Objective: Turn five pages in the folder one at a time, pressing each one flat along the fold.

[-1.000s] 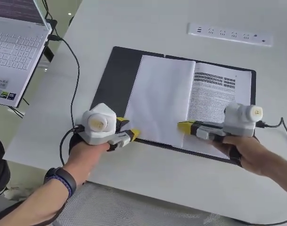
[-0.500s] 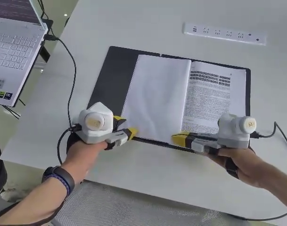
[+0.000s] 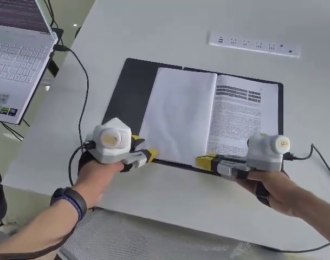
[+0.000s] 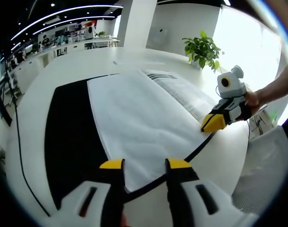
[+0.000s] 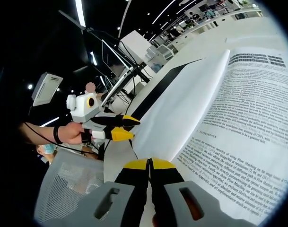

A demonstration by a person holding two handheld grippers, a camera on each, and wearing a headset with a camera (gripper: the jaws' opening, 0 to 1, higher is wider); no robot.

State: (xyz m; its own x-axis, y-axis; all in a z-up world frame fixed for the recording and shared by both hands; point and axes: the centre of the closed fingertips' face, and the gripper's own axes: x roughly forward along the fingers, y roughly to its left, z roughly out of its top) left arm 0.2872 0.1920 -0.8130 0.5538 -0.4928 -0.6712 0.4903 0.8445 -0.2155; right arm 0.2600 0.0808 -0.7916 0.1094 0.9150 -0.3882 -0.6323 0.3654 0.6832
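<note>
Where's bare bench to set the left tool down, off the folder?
Bare bench: beyond the folder up to the power strip, and right of the folder. Narrower between folder and cable. Crowded along the near edge, where the left tool and right tool sit at the folder.

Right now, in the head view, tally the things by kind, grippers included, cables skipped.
Grippers: 2 (left gripper, right gripper)
Folder: 1
Laptop: 1
Power strip: 1
Total: 5
</note>
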